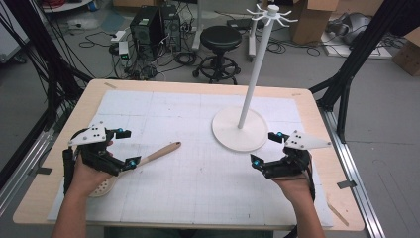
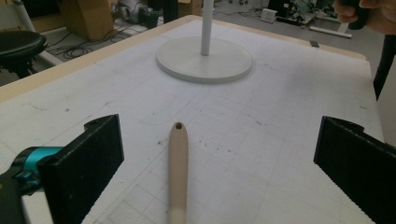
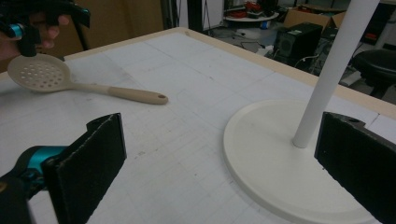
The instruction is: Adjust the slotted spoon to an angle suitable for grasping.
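From the high view, a wooden worktop [image 1: 307, 106] carries a white gridded mat [image 1: 208, 168], and a person's forearms enter from the bottom, each hand holding a claw. The left claw [image 1: 126, 147] sits at the mat's left side with its jaws spread wide over a cream slotted spoon [image 1: 153, 154], whose handle points up and right toward the middle of the mat while its perforated bowl lies partly hidden under the left hand [image 1: 91, 173]. The right claw [image 1: 267, 148] hovers at the right, jaws also wide apart and holding nothing, just beside the round base of a white stand [image 1: 239, 130] whose thin pole rises to a crown of hooks. Beyond the worktop the floor holds a black stool [image 1: 220, 42], computer towers [image 1: 154, 27] and cardboard boxes [image 1: 309, 17]. The left gripper view looks along the spoon handle [image 2: 178, 168], which lies flat on the mat between the two open black jaws, touching neither, and shows the hanging hole at its tip; the stand base [image 2: 204, 59] sits farther off. The right gripper view gives what the others hide: the spoon's round bowl [image 3: 39, 73] with its many small holes, lying on the mat below the other hand, and the stand pole [image 3: 334, 70] meeting its base close to the right-hand jaw, apart from it.
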### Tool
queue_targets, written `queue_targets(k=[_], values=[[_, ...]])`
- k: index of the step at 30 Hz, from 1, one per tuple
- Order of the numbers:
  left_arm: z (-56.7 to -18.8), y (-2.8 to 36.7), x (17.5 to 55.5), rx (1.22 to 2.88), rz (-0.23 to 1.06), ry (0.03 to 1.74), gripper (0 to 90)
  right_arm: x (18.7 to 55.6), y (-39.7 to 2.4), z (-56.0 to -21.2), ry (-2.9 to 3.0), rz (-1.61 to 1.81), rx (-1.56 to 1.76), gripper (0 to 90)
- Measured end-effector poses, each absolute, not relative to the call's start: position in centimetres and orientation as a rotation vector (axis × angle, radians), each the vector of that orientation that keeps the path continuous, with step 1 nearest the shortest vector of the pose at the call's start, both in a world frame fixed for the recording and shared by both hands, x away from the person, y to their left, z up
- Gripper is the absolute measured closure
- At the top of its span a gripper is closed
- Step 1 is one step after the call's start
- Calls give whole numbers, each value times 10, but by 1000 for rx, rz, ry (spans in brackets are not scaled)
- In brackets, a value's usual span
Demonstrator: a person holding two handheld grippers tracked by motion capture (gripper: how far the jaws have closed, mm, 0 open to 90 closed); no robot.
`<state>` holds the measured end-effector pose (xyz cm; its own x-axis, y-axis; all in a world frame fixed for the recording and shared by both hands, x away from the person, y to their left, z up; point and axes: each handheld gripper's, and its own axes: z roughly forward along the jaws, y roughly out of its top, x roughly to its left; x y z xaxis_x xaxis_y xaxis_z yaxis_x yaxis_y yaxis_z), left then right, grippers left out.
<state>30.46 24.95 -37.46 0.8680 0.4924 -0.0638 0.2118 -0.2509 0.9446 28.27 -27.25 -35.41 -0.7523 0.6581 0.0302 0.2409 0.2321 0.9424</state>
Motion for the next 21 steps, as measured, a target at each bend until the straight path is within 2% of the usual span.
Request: queue_targets(k=[10,21], values=[[-373,245,312,1877,294,554,21,283,-278,-355,2129,1534,849,5],[-389,220,339,2078,269,668,22,284,-279,-357,2135,1533,850,5]])
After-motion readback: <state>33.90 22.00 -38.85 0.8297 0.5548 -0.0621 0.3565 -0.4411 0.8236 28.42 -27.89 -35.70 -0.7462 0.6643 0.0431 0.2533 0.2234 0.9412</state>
